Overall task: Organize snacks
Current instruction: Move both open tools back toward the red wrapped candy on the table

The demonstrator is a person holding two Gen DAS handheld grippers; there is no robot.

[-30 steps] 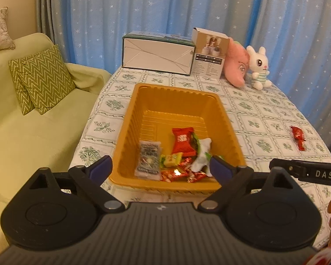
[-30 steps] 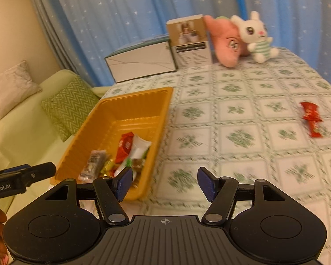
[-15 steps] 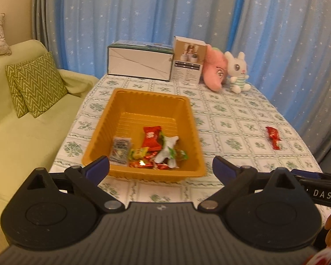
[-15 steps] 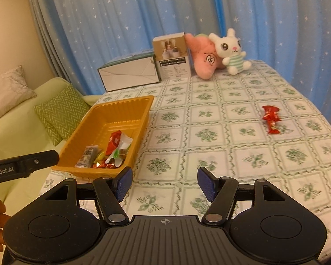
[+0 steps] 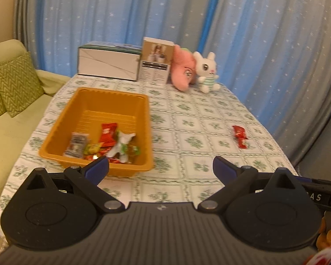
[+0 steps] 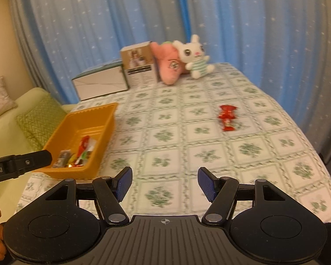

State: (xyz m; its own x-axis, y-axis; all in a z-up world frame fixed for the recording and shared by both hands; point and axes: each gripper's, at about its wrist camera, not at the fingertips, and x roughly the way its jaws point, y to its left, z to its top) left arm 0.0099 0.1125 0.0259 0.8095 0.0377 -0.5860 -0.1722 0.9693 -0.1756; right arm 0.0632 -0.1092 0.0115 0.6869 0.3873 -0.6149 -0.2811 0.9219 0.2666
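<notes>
1. Snacks sit gathered in our orange bin (image 5: 143,114) by the table's left edge, corralled there.
2. One red snack (image 6: 226,117) lies stray near the right edge, probably next.
3. Our left gripper (image 5: 161,165) has its jaws wide apart after opening further, empty; our right gripper (image 6: 165,182) is part open, empty.

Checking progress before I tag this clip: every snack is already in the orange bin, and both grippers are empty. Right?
Not quite. One red snack still lies on the tablecloth, outside the orange bin, as the right wrist view shows. Both the left gripper and right gripper are empty.
</notes>
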